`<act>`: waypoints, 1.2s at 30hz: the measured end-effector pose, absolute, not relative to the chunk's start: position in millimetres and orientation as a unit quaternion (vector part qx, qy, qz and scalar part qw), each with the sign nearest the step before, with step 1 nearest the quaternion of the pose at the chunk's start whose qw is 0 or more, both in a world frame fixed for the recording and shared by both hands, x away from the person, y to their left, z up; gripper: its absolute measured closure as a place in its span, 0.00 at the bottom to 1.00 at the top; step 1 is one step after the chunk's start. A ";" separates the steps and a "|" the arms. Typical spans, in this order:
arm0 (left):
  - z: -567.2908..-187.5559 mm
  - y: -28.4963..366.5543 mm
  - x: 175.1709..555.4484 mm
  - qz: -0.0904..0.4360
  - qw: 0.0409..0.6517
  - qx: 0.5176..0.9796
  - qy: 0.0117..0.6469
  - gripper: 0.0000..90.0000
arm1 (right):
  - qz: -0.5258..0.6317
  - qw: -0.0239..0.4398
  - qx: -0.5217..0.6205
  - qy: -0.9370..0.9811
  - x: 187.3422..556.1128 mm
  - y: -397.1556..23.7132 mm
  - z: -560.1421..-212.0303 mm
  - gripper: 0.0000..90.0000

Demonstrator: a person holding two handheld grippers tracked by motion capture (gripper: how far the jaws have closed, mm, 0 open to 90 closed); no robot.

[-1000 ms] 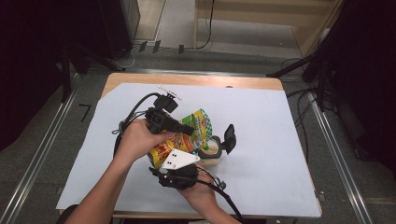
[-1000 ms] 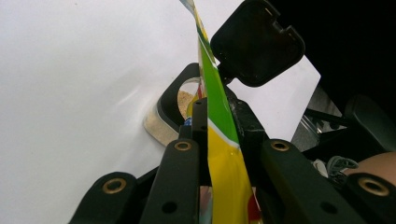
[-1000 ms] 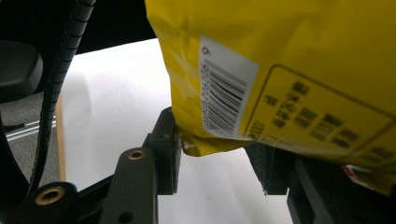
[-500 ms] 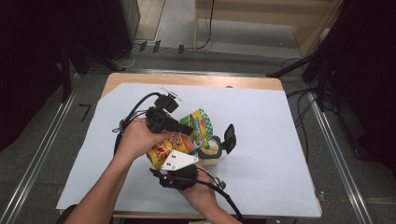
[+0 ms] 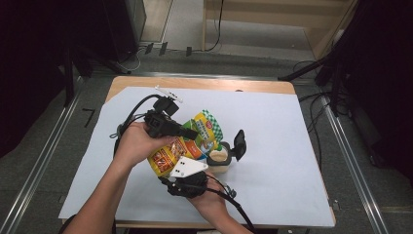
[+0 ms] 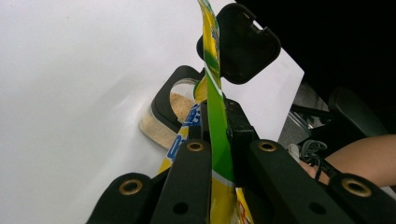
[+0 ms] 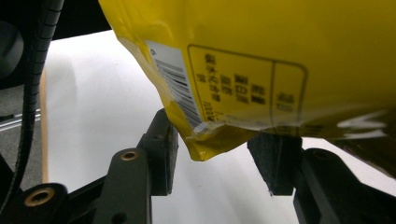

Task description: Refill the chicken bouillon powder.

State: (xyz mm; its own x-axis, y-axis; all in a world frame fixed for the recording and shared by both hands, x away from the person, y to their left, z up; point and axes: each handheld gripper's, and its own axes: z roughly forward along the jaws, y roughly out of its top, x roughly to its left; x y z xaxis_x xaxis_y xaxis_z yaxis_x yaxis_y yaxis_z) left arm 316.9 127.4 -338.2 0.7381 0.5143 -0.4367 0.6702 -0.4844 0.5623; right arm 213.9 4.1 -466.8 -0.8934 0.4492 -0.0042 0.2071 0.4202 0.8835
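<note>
A white sheet covers the wooden table. Near the middle of that sheet a yellow, green and orange printed plastic pouch is held tilted above it, its upper end towards the far edge. Just right of the pouch stands a small clear container with a black rim, holding pale crumbs, its black hinged lid swung up. The left gripper, on the pouch's left, has its jaws clamped tight on the pouch's thin edge. The right gripper, at the pouch's near end, has its jaws partly apart; the pouch's bottom corner hangs between the pads without touching them.
</note>
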 end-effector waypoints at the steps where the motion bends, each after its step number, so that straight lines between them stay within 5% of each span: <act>1: -337.8 128.0 316.7 -0.105 0.374 0.854 0.346 1.00 | 0.500 0.124 0.197 0.834 213.8 4.4 -466.8 0.60; 36: -338.0 181.1 328.0 -0.115 0.434 0.828 0.335 1.00 | 0.504 0.150 0.216 0.823 221.3 -8.4 -464.1 0.52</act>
State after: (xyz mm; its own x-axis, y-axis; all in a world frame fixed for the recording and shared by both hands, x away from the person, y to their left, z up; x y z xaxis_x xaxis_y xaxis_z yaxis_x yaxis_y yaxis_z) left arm 328.0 181.1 -338.0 0.7489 0.4548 -0.4820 0.6551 -0.3983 0.6421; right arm 221.3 -8.4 -464.1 -0.8614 0.5071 -0.0290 0.2050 0.3994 0.8936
